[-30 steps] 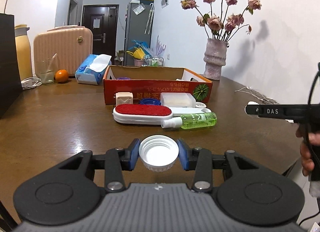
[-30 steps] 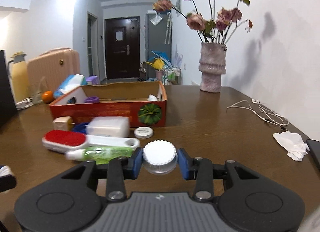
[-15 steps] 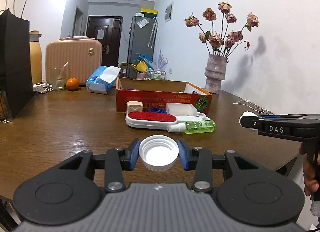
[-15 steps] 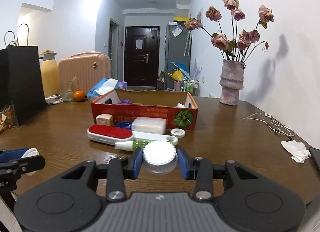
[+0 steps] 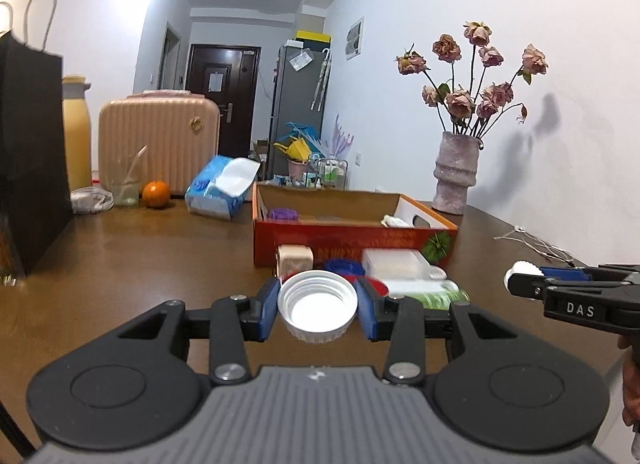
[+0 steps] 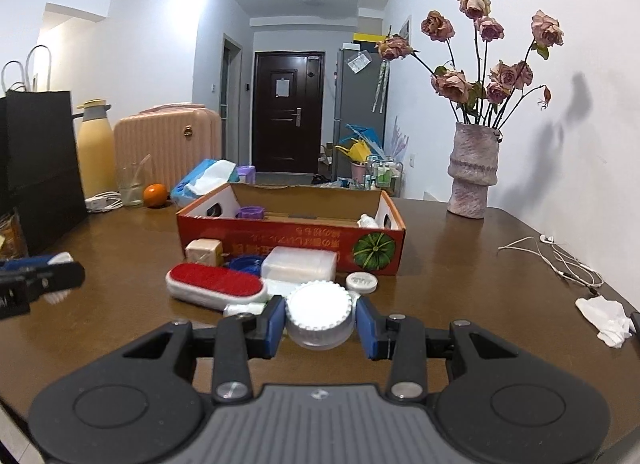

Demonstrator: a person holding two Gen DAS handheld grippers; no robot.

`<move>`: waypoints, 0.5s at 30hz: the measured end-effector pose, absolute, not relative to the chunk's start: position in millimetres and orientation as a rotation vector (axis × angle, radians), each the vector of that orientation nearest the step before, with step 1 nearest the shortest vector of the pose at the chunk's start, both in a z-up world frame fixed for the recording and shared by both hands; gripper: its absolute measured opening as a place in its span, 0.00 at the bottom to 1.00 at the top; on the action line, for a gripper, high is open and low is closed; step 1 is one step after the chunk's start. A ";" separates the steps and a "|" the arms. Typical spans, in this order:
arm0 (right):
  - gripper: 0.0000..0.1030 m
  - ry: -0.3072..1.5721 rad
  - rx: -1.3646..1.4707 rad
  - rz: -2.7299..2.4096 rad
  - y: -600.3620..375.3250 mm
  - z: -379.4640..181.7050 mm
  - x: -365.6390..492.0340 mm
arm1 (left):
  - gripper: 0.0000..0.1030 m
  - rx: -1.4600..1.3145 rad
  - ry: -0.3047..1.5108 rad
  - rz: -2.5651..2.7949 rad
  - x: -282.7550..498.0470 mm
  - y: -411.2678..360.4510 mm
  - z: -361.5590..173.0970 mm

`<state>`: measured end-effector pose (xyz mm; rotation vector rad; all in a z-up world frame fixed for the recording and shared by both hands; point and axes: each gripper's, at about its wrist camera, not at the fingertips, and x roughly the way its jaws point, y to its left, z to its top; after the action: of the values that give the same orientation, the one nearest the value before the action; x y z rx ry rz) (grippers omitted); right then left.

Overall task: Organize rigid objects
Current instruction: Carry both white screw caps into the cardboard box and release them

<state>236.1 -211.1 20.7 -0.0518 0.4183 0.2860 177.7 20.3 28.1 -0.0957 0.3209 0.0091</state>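
My left gripper (image 5: 318,310) is shut on a white screw cap (image 5: 317,300), hollow side up. My right gripper (image 6: 320,324) is shut on a white ribbed jar lid (image 6: 319,312), top side up. Both hang above the near part of the brown table (image 6: 460,264). Ahead stands an open orange cardboard box (image 6: 288,240) with a purple item inside. In front of it lie a red-topped lint brush (image 6: 214,284), a green spray bottle (image 5: 434,296), a white plastic case (image 6: 299,263), a beige cube (image 6: 203,251), a blue ring and a small round white lid (image 6: 361,281).
A vase of dried roses (image 6: 474,168) stands at the back right. White earphones (image 6: 560,260) and a crumpled tissue (image 6: 606,320) lie on the right. On the left are a black paper bag (image 5: 28,160), a tissue pack (image 5: 224,188), an orange (image 5: 156,194), a glass and a pink case.
Both grippers have drawn back from the box and risen, each still holding its lid. The objects on the table look smaller and farther off.
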 end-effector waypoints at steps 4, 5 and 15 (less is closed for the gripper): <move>0.37 0.402 -0.044 0.288 -209.8 25.6 262.5 | 0.40 -0.040 0.294 -0.008 211.9 22.2 41.7; 0.37 0.393 -0.043 0.290 -209.2 28.2 270.6 | 0.40 -0.034 0.288 -0.020 222.8 23.2 46.7; 0.36 0.367 -0.037 0.379 -201.9 55.4 366.8 | 0.40 -0.089 0.325 -0.102 339.8 54.3 79.0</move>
<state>366.8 -201.9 55.4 -0.0369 0.3669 0.3793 339.8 54.3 79.0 -0.0886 0.3253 -0.1024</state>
